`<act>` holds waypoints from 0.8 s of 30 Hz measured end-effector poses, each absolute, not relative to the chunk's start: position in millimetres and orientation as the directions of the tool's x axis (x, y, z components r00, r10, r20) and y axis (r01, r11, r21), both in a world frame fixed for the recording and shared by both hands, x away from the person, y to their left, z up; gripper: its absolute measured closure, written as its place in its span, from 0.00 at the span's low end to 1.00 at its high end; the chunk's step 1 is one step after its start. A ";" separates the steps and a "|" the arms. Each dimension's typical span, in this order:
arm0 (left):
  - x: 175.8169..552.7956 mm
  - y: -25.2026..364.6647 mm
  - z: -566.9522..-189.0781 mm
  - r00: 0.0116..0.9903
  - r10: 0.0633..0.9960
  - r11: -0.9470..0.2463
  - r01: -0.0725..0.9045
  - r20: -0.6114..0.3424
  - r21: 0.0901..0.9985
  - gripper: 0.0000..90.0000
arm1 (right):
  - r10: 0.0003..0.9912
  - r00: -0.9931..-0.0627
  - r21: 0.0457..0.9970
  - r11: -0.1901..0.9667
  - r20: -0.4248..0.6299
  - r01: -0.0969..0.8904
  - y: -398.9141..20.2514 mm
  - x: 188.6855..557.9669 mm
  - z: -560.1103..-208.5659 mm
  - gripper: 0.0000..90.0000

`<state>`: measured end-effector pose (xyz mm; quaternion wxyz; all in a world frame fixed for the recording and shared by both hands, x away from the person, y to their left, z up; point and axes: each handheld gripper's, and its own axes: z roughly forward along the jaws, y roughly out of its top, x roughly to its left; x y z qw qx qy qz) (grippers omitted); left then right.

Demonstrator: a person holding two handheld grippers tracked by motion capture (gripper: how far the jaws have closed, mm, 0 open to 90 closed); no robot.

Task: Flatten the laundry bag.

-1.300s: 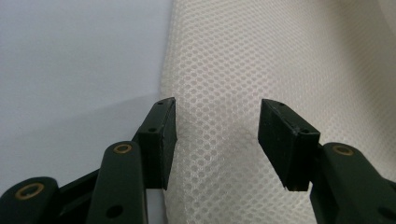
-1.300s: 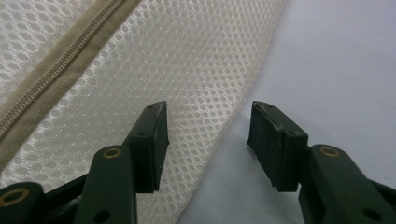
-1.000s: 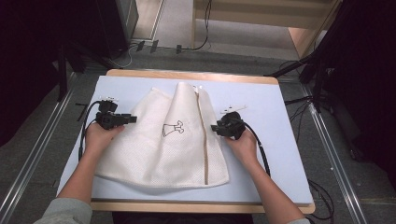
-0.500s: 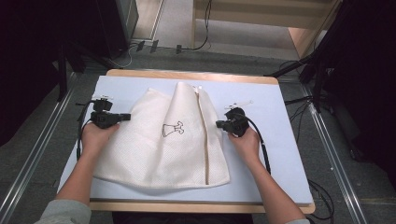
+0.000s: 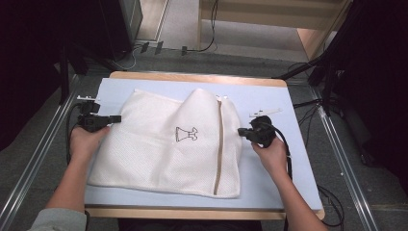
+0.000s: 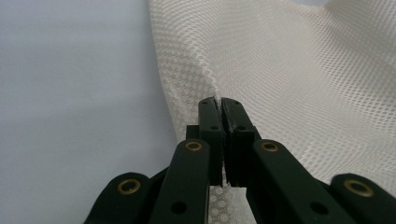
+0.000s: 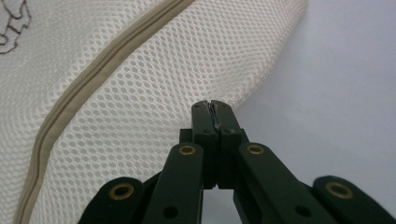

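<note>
A: Starting at the left, what is the left tool doing?

B: Its jaws are pressed together on the left edge of the white mesh laundry bag. In the left gripper view a sliver of mesh sits pinched between them, with more cloth under the linkage.

A: And the bag itself?

B: It lies in the middle of the pale blue counter, mostly flat, with a raised fold running up its centre to the far edge. A beige zipper runs near to far down its right part.

A: The right tool?

B: Closed as well, on the bag's right edge, just right of the zipper. The right gripper view shows the jaws meeting where the mesh border ends, so the bite looks thin.

A: So which step is this?

B: I'd judge both edges are gripped and the spreading or lifting is beginning. The next move calls for drawing both hands apart evenly, keeping the cloth taut so the centre fold flattens without the right edge slipping out.

A: Any writing?

B: No readable words. There is a small dark outline drawing on the bag's middle, shaped rather like a garment; no brand legible.
</note>
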<state>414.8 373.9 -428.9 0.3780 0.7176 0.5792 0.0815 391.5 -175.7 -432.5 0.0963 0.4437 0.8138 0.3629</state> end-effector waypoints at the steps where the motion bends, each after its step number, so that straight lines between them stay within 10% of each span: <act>1: 416.0 372.6 -428.3 0.318 0.892 -0.043 0.767 -0.321 0.640 0.99 | 0.793 -0.587 0.673 0.345 0.165 0.654 -178.2 388.9 -432.8 1.00; 24: 449.5 347.4 -433.8 0.355 0.872 -0.062 0.763 -0.338 0.644 0.94 | 0.744 -0.627 0.586 0.407 0.233 0.701 -179.0 324.8 -461.7 0.99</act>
